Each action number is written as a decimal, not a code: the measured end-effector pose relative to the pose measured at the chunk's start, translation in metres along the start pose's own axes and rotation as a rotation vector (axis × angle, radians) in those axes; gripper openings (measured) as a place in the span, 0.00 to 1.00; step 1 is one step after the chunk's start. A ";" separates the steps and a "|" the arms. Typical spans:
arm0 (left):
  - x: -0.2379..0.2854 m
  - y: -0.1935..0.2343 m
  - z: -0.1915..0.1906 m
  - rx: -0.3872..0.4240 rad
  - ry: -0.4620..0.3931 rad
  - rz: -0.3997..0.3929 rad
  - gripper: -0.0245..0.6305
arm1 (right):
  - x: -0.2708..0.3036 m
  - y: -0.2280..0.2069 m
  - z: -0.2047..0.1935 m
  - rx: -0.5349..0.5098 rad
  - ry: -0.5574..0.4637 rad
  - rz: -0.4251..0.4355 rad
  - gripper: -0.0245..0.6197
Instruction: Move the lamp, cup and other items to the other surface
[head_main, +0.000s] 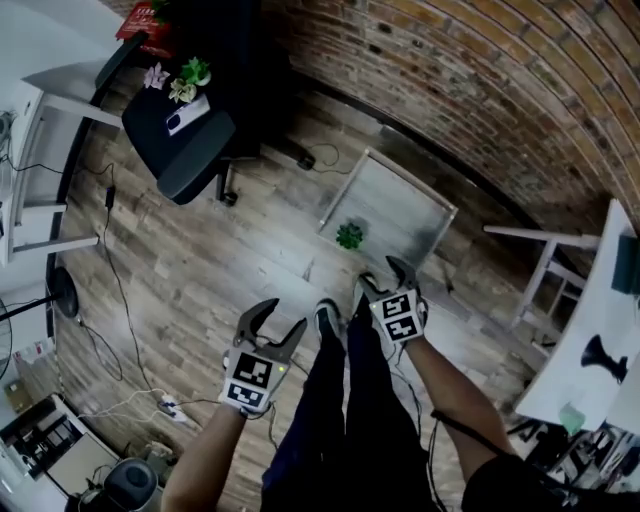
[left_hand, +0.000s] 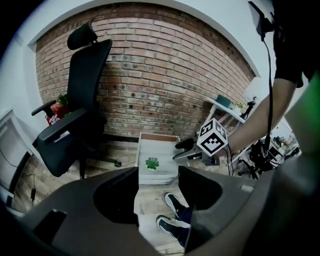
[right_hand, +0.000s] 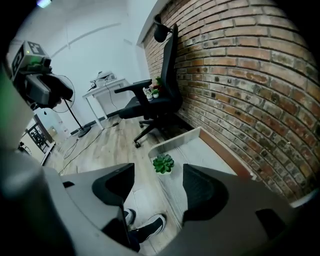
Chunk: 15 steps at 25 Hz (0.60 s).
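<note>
A small green succulent (head_main: 349, 236) stands on a low grey table (head_main: 405, 200) by the brick wall. My left gripper (head_main: 283, 318) and right gripper (head_main: 383, 273) hang open and empty above the wooden floor, short of that table, on either side of the person's legs. In the left gripper view the succulent (left_hand: 152, 163) shows beyond the open jaws, with the right gripper (left_hand: 186, 149) to its right. The right gripper view also looks over the succulent (right_hand: 163, 163). A black lamp-like object (head_main: 603, 357) and a pale green cup (head_main: 572, 417) sit on a white desk (head_main: 590, 330) at the far right.
A black office chair (head_main: 180, 140) at the upper left carries small potted plants (head_main: 190, 78) and a white item on its seat. Cables and a power strip (head_main: 165, 408) lie on the floor at left. A fan stand (right_hand: 75, 117) and a white desk (right_hand: 107, 87) stand farther off.
</note>
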<state>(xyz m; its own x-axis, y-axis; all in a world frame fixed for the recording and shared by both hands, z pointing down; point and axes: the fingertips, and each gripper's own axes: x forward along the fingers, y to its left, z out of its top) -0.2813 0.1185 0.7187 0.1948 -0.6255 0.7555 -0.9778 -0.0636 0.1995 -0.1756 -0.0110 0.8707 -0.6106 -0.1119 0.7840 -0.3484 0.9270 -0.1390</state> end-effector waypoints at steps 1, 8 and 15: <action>0.007 0.002 -0.004 -0.011 0.001 0.000 0.41 | 0.014 -0.002 -0.005 -0.002 0.005 0.004 0.52; 0.051 0.000 -0.058 -0.068 0.056 -0.016 0.41 | 0.096 -0.019 -0.039 0.061 0.003 -0.003 0.52; 0.072 0.008 -0.090 -0.126 0.091 -0.014 0.41 | 0.168 -0.015 -0.072 0.029 0.021 0.002 0.57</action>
<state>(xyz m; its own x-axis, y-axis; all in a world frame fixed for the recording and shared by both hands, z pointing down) -0.2682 0.1431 0.8303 0.2202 -0.5515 0.8046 -0.9587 0.0297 0.2827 -0.2214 -0.0174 1.0478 -0.5965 -0.1027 0.7960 -0.3680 0.9164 -0.1575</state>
